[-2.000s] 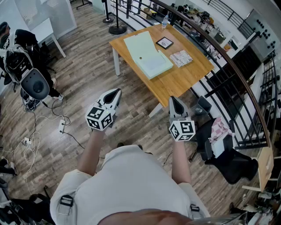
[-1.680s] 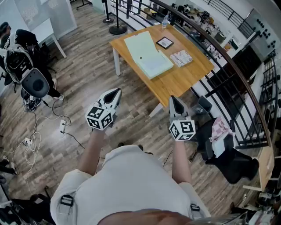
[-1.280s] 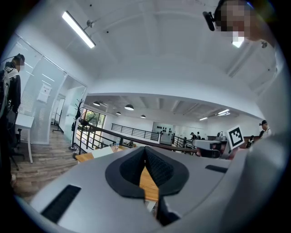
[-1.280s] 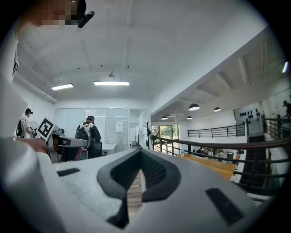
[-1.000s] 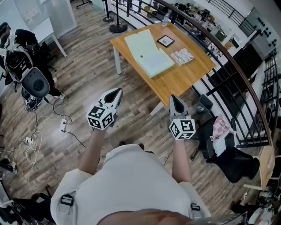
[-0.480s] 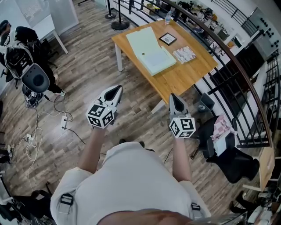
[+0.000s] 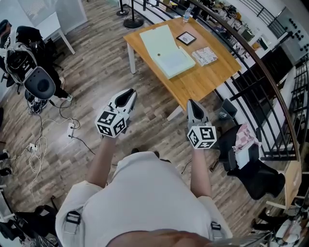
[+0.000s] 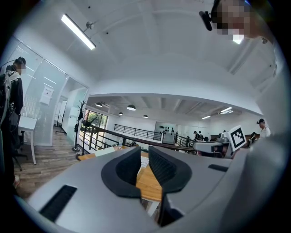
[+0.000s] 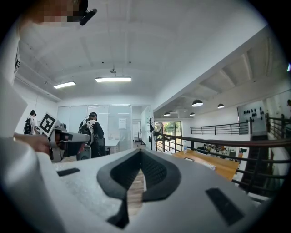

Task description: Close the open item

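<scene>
Head view: approach step; left tongs (image 7: pixel 129 92) just opening, empty; right tongs (image 7: pixel 192 102) clenched; next, likely reach the open case (image 7: pixel 166 49) on the desk (image 7: pixel 207 83).

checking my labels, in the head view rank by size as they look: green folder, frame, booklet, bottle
1. green folder, by far largest
2. booklet
3. frame, only slightly smaller than the booklet
4. bottle, smallest

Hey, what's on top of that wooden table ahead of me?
On the wooden table: an open pale green case, a small black frame, a patterned booklet and a bottle at the far edge. Anything under the case is covered.
</scene>
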Motion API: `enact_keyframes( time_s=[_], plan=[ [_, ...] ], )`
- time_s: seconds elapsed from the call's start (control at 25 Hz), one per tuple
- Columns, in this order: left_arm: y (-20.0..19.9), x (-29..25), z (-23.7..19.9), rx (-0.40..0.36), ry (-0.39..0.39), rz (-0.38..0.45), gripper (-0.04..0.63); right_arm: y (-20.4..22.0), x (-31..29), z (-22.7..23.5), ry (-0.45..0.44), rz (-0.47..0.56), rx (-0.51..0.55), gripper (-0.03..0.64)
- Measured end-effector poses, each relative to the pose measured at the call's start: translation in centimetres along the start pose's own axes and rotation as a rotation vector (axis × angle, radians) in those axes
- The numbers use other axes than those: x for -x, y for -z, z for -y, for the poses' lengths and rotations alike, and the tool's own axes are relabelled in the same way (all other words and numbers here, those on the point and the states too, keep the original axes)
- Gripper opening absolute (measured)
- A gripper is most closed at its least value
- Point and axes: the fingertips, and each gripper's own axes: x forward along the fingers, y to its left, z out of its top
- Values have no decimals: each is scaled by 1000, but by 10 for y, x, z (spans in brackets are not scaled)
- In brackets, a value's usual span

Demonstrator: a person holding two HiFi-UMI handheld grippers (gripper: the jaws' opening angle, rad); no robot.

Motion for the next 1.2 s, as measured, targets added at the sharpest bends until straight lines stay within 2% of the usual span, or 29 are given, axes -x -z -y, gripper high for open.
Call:
enact_keyframes(
  time_s=[0.28,0.48,0.8,1.2],
  plan=[
    [2,-1,-1,-4,-8,-9,114,2,0,3,4,-6,-4,3],
    [0,4,-6,-4,-12,-4,141,1,-2,-3,5,-6,-2,3],
    [0,6,-14,11,-3,-2,149,2,-8,-9,7,-14,0,3],
    [8,13,-47,44,3,-19,144,6,-27,-30,12,-21,1,3]
  ],
)
